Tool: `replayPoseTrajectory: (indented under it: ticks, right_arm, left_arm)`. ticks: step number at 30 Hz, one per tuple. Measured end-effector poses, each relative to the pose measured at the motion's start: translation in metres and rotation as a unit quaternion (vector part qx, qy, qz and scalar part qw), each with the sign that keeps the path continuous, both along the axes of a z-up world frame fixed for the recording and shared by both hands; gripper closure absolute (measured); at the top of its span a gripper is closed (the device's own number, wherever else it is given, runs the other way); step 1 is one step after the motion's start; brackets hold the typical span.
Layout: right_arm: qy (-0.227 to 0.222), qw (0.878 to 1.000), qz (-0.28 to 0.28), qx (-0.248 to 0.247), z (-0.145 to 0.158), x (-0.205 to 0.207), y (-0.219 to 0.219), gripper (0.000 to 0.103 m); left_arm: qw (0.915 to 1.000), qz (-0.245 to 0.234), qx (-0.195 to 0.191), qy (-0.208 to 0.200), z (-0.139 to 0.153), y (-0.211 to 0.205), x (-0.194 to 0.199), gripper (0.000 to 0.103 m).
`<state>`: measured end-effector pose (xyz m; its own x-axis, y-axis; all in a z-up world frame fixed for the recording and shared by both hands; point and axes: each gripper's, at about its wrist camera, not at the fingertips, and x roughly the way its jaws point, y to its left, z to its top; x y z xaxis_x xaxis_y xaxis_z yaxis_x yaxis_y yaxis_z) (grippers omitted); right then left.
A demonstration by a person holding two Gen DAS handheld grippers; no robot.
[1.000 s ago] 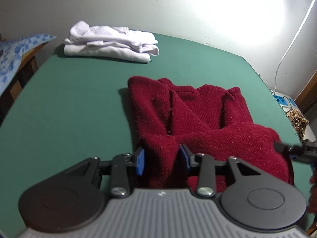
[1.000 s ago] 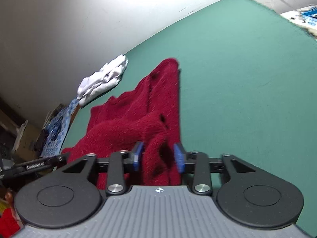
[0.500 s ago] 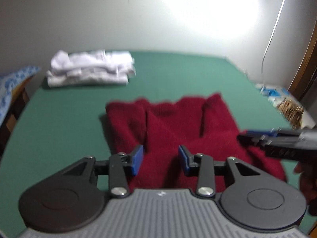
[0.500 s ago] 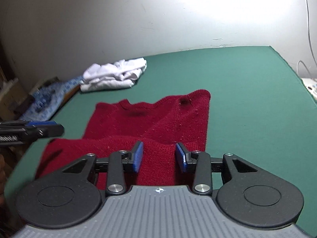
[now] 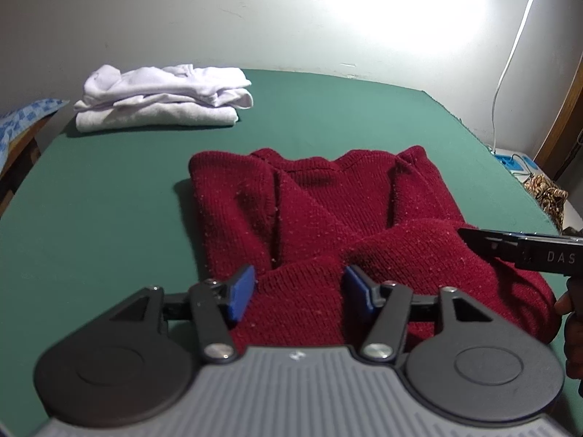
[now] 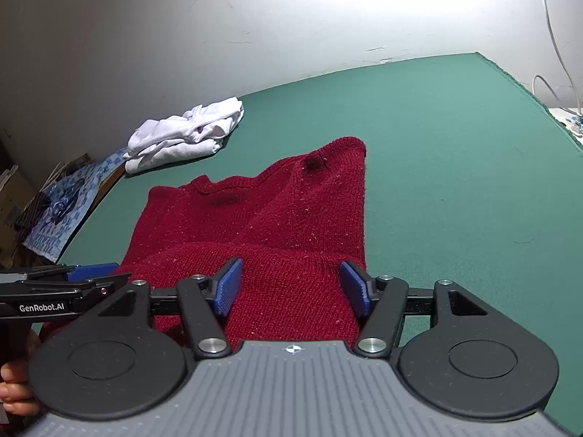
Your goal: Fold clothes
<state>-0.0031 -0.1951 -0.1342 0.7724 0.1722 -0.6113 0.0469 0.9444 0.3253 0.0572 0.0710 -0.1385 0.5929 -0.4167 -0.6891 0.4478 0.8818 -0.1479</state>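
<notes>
A dark red knitted sweater [image 5: 328, 211] lies on the green table [image 5: 109, 200], its near part folded up over the body. My left gripper [image 5: 298, 289] is open at the fold's near-left edge, with the knit lying between its blue pads [image 5: 240, 291]. In the right wrist view the same sweater [image 6: 273, 211] lies ahead, and my right gripper [image 6: 291, 287] is open over the fold's near-right edge. Each gripper appears in the other's view: the right gripper [image 5: 470, 236] at the sweater's right side, the left gripper [image 6: 91, 273] at its left side.
A pile of folded white clothes [image 5: 160, 102] sits at the table's far left, also in the right wrist view [image 6: 186, 134]. A blue patterned cloth [image 6: 65, 200] lies off the left edge. A white cable [image 5: 510, 54], a power strip [image 5: 517, 160] and a leopard-print item [image 5: 544, 196] are beyond the right edge.
Both grippers carried the sweater's near edge forward into a fold, then opened wider and let it lie. The right wrist view swung level from a steep tilt.
</notes>
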Motion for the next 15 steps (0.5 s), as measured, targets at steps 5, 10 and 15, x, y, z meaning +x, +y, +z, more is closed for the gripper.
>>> replayPoseTrajectory:
  ticks: [5, 10, 15]
  right_arm:
    - [0.000, 1.000, -0.007, 0.000, 0.001, -0.002, 0.001, 0.040]
    - [0.036, 0.999, 0.002, 0.013, 0.011, 0.010, -0.006, 0.039]
    - [0.083, 0.996, 0.011, 0.035, 0.033, 0.029, -0.018, 0.040]
  left_arm:
    - [0.9999, -0.006, -0.002, 0.013, -0.002, 0.000, 0.008, 0.036]
    - [0.9982, -0.030, 0.015, 0.049, 0.005, 0.002, 0.024, 0.033]
    - [0.9949, -0.051, 0.059, 0.065, 0.024, -0.003, 0.045, 0.031]
